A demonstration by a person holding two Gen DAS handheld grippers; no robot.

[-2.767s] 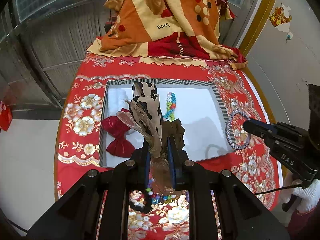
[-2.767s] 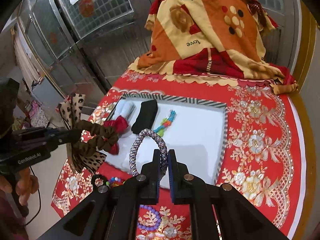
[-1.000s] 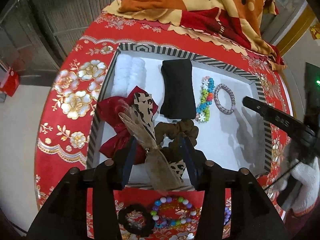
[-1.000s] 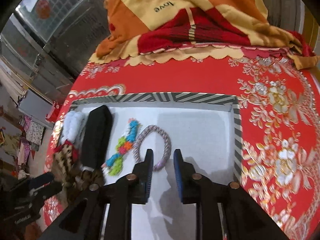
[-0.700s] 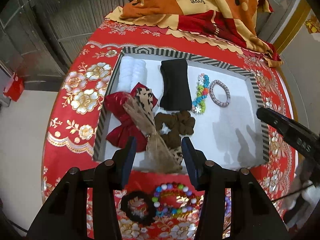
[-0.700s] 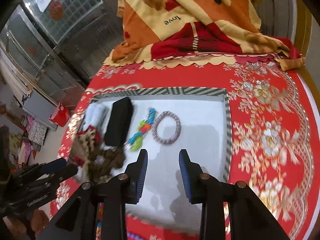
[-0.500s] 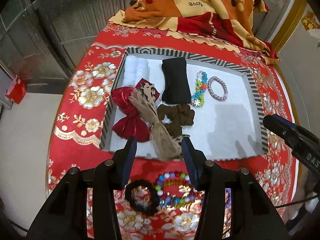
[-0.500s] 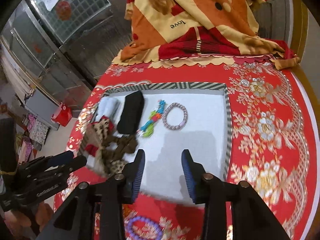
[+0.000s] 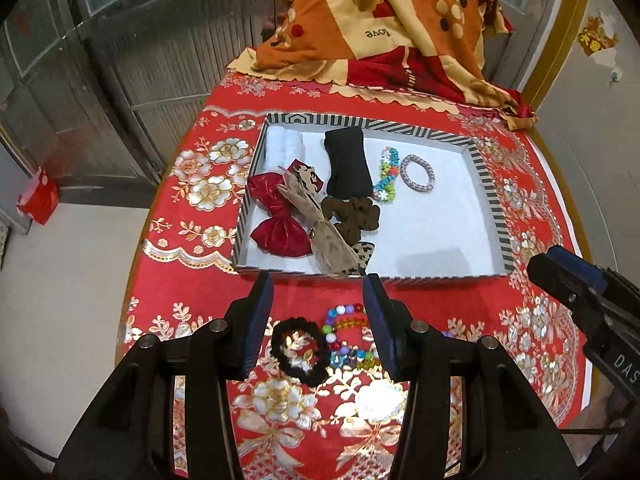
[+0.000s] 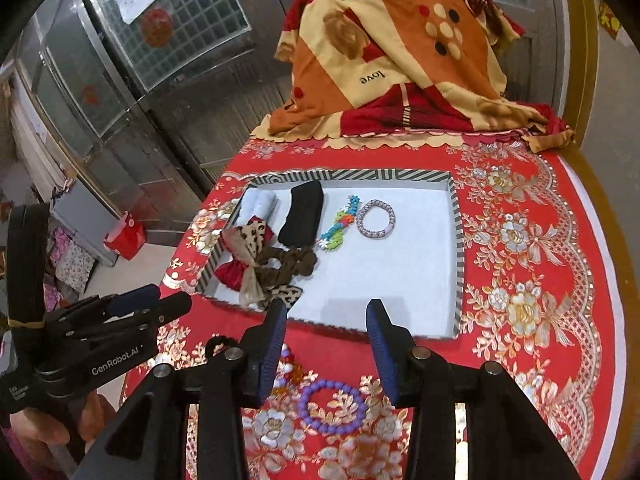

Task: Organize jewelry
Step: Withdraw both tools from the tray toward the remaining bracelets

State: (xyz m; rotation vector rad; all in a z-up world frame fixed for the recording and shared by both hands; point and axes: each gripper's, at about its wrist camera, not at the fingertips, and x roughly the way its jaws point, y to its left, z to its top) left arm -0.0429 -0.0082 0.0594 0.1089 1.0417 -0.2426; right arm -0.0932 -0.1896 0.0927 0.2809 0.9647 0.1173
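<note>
Purple bead bracelet (image 10: 333,407) lies flat on slick red tabletop (image 10: 532,280) — right gripper (image 10: 326,344), jaws wide and empty, could skid it.

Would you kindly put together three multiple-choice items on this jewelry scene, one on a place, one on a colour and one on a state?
1. Where does the silver braided ring lie?
A. inside the striped tray
B. on the red tablecloth in front of the tray
C. on the folded blanket

2. What colour is the bead bracelet nearest the right gripper?
A. green
B. purple
C. white

3. How are the fingers of the left gripper?
A. closed on the red bow
B. closed on the black scrunchie
C. apart, holding nothing

Answers: 1 A, the ring sits on the tray's white floor beside the colourful bead strand. 2 B, its beads are all purple against the cloth. 3 C, only the tablecloth and loose items show between the fingers.
</note>
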